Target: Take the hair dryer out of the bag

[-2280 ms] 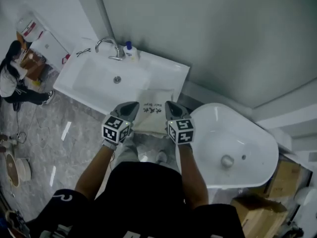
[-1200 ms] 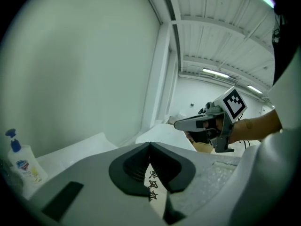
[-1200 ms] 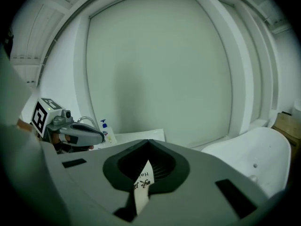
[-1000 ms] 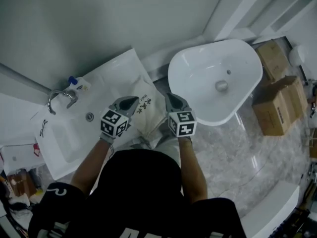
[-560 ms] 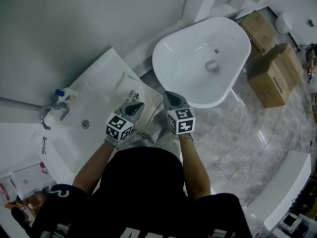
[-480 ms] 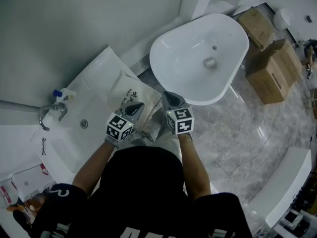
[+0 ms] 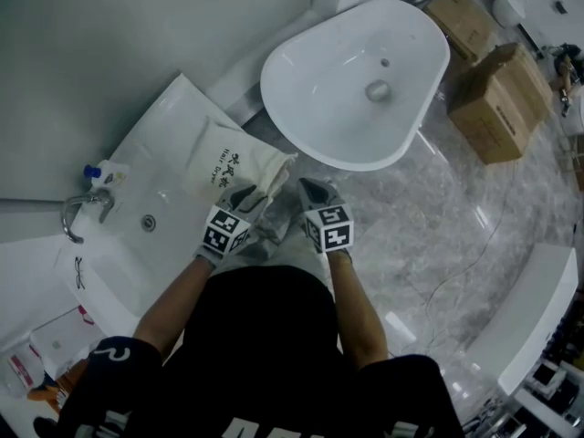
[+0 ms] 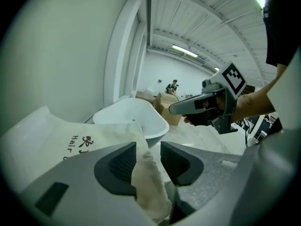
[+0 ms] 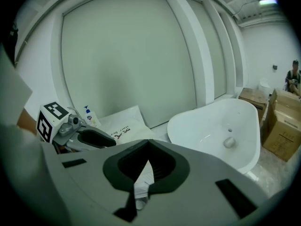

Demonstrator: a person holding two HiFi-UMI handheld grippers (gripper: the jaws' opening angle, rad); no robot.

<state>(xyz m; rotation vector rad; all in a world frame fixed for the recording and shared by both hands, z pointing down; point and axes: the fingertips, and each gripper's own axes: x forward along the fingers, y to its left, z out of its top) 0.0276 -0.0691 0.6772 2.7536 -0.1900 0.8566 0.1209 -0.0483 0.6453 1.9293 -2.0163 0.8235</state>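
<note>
A cream cloth bag (image 7: 228, 158) with dark print lies on the white sink counter (image 7: 173, 117); the hair dryer itself is not visible. My left gripper (image 7: 254, 194) is at the bag's near edge. Its jaws are opening, and a fold of the bag's cloth (image 8: 143, 173) hangs between the pads without being pressed. My right gripper (image 7: 306, 188) is beside it to the right, shut on a thin white strip of the bag's edge (image 9: 142, 177). The bag (image 9: 123, 124) shows behind the left gripper (image 9: 101, 139) in the right gripper view.
A large white oval basin (image 7: 356, 80) stands right of the counter. A tap (image 7: 78, 213) and a soap bottle (image 7: 96, 172) are at the counter's left. Cardboard boxes (image 7: 497, 99) stand on the marble floor (image 7: 438, 235). A grey wall runs behind.
Both grippers have come down and back toward the person's body, off the bag's printed middle to its near edge. The head view has swung round over the counter.
</note>
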